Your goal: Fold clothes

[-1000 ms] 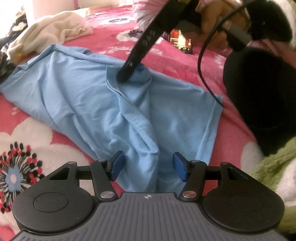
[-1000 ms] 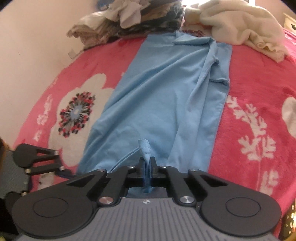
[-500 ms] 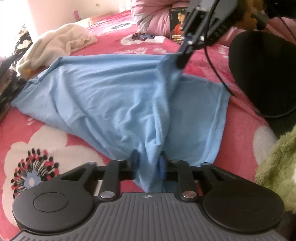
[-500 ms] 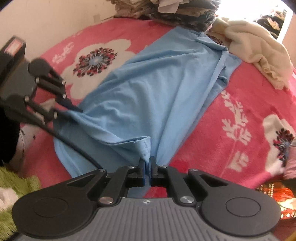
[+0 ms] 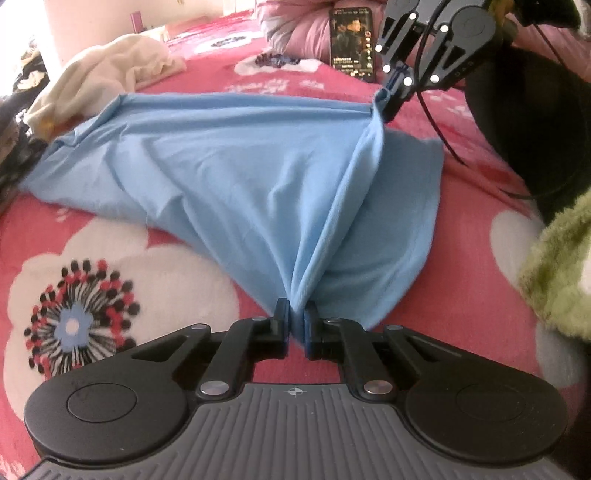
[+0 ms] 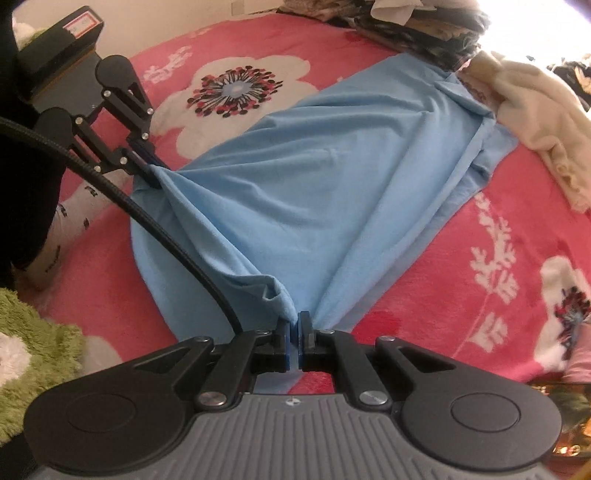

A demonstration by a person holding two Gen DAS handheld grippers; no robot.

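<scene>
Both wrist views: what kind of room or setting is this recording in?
Most likely a bedroom, with the work done on a bed. The light blue garment lies on a pink floral blanket, a pink pillow sits at the far end, and loose clothes are heaped by the wall.

No lettering anywhere is sharp enough to read.

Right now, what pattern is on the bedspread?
Pink bedspread with white flowers; clearest in right wrist view.
</scene>
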